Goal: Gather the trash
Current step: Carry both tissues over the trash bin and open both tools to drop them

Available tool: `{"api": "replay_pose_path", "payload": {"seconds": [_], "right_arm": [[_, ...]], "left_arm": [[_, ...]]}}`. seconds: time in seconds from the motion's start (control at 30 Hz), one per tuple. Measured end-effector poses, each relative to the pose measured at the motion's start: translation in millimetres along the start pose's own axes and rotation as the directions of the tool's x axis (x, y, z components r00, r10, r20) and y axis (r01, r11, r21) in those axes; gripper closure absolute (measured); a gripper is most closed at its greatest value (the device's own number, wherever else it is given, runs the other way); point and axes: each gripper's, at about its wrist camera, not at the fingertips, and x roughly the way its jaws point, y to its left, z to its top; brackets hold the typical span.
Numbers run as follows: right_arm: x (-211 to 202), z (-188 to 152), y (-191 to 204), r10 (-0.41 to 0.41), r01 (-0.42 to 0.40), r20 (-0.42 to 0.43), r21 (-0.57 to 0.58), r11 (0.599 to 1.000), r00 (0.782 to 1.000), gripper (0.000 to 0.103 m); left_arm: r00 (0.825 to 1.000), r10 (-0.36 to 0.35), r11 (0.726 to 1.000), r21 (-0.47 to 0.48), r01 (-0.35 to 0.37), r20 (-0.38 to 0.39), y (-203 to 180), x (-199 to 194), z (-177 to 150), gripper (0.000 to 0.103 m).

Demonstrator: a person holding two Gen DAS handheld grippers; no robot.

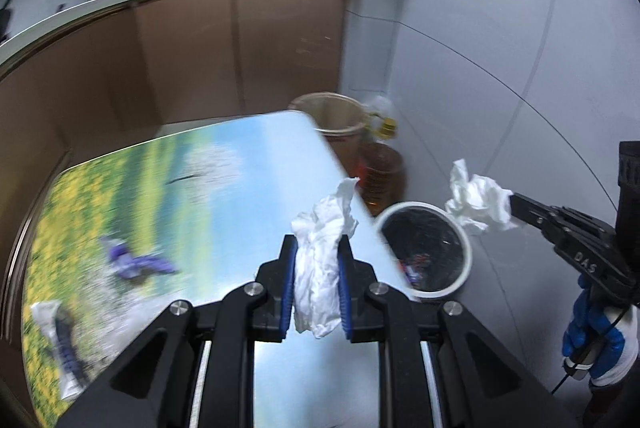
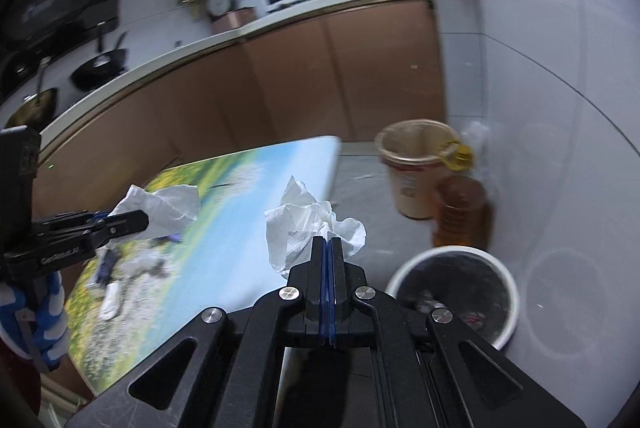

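Note:
My left gripper (image 1: 318, 248) is shut on a crumpled white tissue (image 1: 322, 256) and holds it over the right edge of the picture-printed table (image 1: 180, 196). My right gripper (image 2: 329, 242) is shut on a second crumpled white tissue (image 2: 308, 224), held above the table's corner. In the left wrist view the right gripper (image 1: 514, 206) holds its tissue (image 1: 476, 202) just above the rim of the white trash bin (image 1: 466, 260). The bin (image 2: 512, 304) stands on the floor, lined in black, with some trash inside. The left gripper (image 2: 146, 220) with its tissue (image 2: 168, 206) shows in the right wrist view.
A white wrapper (image 1: 52, 312) and a purple scrap (image 1: 132, 262) lie on the table. A tan bucket (image 2: 416, 168) and an amber oil bottle (image 2: 460, 212) stand on the floor by the wall. Brown cabinets (image 1: 200, 48) run behind the table.

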Motion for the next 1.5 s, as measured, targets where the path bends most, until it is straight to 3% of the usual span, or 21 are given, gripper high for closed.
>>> {"api": "replay_pose_path", "payload": {"seconds": [0.37, 0.7, 0.87, 0.97, 1.1, 1.23, 1.33, 1.5], "right_arm": [[39, -12, -75, -0.164, 0.168, -0.057, 0.079, 0.983, 0.985, 0.102], [101, -29, -121, -0.233, 0.251, -0.145, 0.119, 0.961, 0.962, 0.100], [125, -37, -135, -0.250, 0.274, -0.180, 0.119, 0.954, 0.951, 0.099], [133, -42, -140, -0.262, 0.290, -0.200, 0.121, 0.949, 0.944, 0.098], [134, -48, -143, -0.273, 0.303, -0.210, 0.128, 0.944, 0.939, 0.079], [128, -51, -138, -0.272, 0.302, -0.208, 0.130, 0.944, 0.939, 0.074], [119, -49, -126, -0.270, 0.296, -0.195, 0.124, 0.947, 0.943, 0.067], [101, -45, -104, -0.258, 0.278, -0.165, 0.110, 0.954, 0.952, 0.064]], "left_arm": [[0.982, -0.142, 0.984, 0.091, 0.154, -0.128, -103, 108, 35, 0.086], [0.951, -0.201, 0.974, 0.056, 0.220, -0.235, -137, 203, 51, 0.083], [0.936, -0.237, 0.969, 0.013, 0.249, -0.259, -139, 231, 51, 0.064], [0.929, -0.254, 0.965, -0.009, 0.261, -0.271, -139, 239, 48, 0.059], [0.930, -0.255, 0.966, -0.021, 0.259, -0.266, -135, 238, 46, 0.055], [0.930, -0.262, 0.965, -0.039, 0.261, -0.258, -129, 232, 44, 0.055], [0.935, -0.266, 0.964, -0.046, 0.263, -0.235, -124, 218, 43, 0.055], [0.953, -0.251, 0.968, -0.044, 0.247, -0.171, -114, 184, 41, 0.055]]}}
